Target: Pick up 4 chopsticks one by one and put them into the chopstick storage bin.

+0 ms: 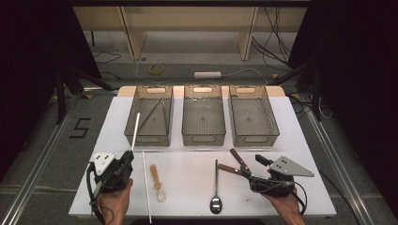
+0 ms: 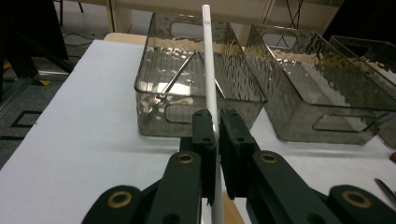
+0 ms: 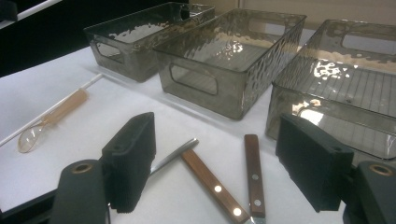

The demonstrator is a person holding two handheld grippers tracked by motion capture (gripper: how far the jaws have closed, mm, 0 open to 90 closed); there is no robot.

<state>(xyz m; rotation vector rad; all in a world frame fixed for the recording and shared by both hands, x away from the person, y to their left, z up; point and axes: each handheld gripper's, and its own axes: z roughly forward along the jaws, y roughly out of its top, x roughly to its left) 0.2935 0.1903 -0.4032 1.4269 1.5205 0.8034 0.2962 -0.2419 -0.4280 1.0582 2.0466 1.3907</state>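
Observation:
My left gripper is shut on a long white stick. It holds the stick lifted off the table, its far end pointing over the left grey bin. That bin has thin metal rods lying in it. My right gripper stands open low over the table. Two wooden-handled knives lie just ahead of its jaws, untouched.
A middle bin and a right bin stand in the same row. On the white table lie a second white stick, a small amber-handled spoon and a metal spoon.

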